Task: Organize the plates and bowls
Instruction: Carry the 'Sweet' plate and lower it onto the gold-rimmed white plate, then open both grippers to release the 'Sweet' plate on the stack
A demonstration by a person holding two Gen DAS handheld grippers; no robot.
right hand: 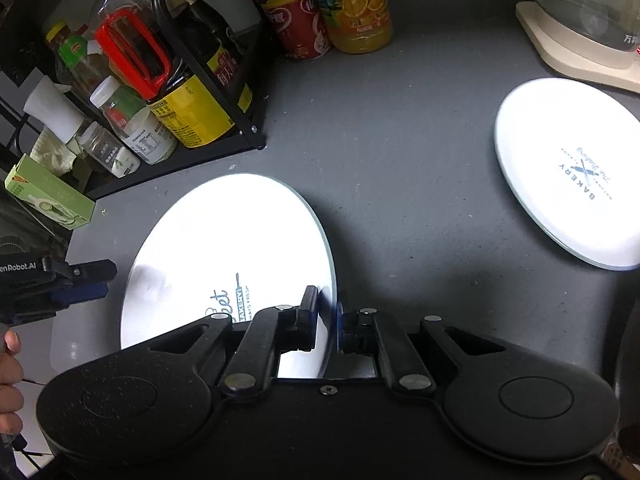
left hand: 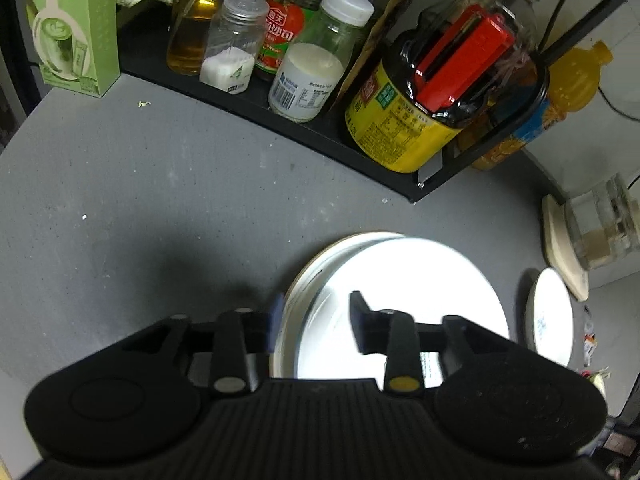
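A large white plate [right hand: 224, 248] with blue lettering is tilted above the grey counter. My right gripper [right hand: 327, 320] is shut on its near rim. In the left wrist view this plate [left hand: 400, 292] overlaps a second white plate [left hand: 308, 280] under it. My left gripper [left hand: 316, 320] is open, its fingers straddling the rims of the two plates; it also shows at the left edge of the right wrist view [right hand: 80, 280]. A smaller white "Bakery" plate [right hand: 568, 176] lies flat to the right, also seen in the left wrist view [left hand: 550, 316].
A black rack [left hand: 280, 120] with bottles and jars stands at the back left. A green carton [left hand: 72, 28] stands beside it. Cans and an orange juice bottle [right hand: 356, 8] stand behind. A glass kettle on a cream base [right hand: 576, 48] is at the back right.
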